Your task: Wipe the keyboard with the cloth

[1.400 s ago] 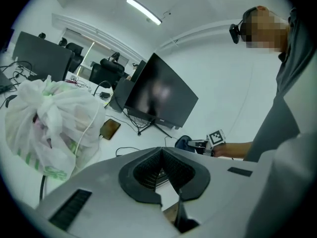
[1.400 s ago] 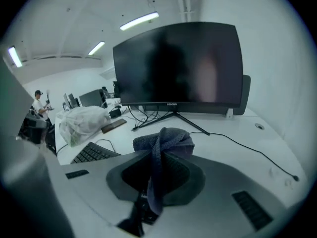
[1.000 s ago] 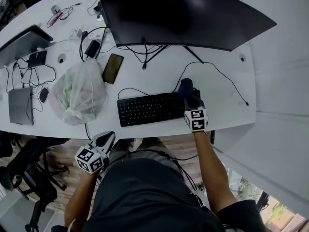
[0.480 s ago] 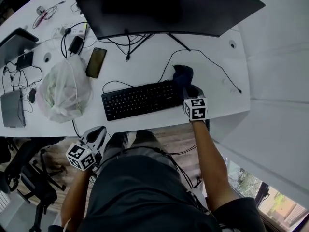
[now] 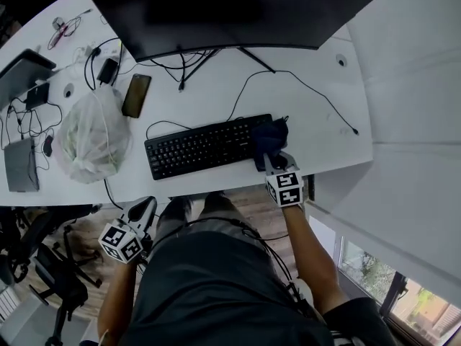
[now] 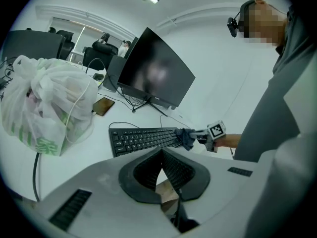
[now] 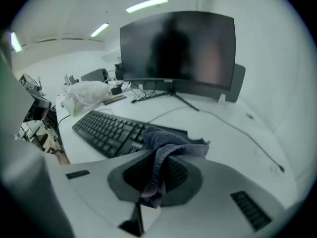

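Observation:
A black keyboard [image 5: 202,147] lies on the white desk [image 5: 317,132], in front of the monitor. A dark blue cloth [image 5: 269,138] rests on the keyboard's right end, and my right gripper [image 5: 266,158] is shut on it. In the right gripper view the cloth [image 7: 167,144] hangs bunched between the jaws, with the keyboard [image 7: 106,130] just ahead to the left. My left gripper [image 5: 145,208] hangs off the desk's near edge by the person's lap. In the left gripper view the left gripper [image 6: 161,156] is shut with nothing in it, and the keyboard [image 6: 141,139] and cloth [image 6: 186,138] lie beyond.
A large dark monitor [image 5: 230,9] stands behind the keyboard, with cables [image 5: 302,85] trailing from it. A full white plastic bag [image 5: 90,135] and a phone [image 5: 136,95] lie left of the keyboard. Further left are a laptop [image 5: 20,163], chargers and wires. An office chair [image 5: 43,265] stands at lower left.
My right gripper has drawn the cloth from beyond the keyboard's far right corner toward me, onto its right end. The left gripper stays low by the lap. The head view has shifted.

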Action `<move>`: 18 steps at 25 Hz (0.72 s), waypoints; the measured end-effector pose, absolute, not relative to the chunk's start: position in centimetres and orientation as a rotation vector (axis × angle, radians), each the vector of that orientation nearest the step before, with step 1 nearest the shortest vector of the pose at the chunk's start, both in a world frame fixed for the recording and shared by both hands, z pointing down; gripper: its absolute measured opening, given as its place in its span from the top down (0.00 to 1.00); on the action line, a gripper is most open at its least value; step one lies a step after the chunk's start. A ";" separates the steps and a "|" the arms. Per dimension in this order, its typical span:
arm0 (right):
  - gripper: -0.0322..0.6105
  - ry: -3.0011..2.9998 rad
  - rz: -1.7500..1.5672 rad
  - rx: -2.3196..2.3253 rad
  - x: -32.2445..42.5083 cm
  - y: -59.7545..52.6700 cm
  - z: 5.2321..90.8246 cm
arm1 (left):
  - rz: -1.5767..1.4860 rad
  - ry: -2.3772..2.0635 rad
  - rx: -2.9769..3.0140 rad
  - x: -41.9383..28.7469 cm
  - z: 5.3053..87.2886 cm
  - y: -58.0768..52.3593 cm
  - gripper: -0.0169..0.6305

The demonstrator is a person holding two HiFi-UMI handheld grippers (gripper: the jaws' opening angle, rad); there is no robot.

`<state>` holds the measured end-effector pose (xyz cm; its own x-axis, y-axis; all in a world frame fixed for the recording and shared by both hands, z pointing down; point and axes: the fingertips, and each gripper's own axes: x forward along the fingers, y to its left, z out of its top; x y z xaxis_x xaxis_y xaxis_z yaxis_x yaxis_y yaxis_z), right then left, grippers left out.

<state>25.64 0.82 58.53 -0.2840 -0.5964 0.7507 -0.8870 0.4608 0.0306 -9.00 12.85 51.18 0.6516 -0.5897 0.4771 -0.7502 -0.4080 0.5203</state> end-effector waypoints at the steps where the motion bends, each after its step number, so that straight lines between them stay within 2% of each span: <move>1: 0.90 -2.022 0.472 1.242 25.5 -1.6 58.3 | 0.288 -1.032 2.143 -8.7 51.1 12.8 0.96; 5: 0.90 -2.017 0.580 1.243 26.0 -4.7 60.5 | 0.295 -1.024 2.173 -7.3 50.0 12.4 0.96; 9: 0.90 -1.958 0.763 1.201 25.4 4.0 62.1 | 0.277 -1.057 2.184 -7.6 48.7 11.9 0.96; 11: 0.90 -1.983 0.696 1.141 23.8 5.2 61.3 | 0.271 -1.077 2.165 -8.2 48.8 12.0 0.96; 15: 0.90 -2.193 0.360 1.125 19.9 -4.0 56.9 | 0.270 -1.079 2.130 -8.7 49.8 12.4 0.96; 18: 0.90 -2.165 0.461 1.018 17.9 -7.1 59.5 | 0.273 -1.061 2.130 -8.2 50.0 12.2 0.96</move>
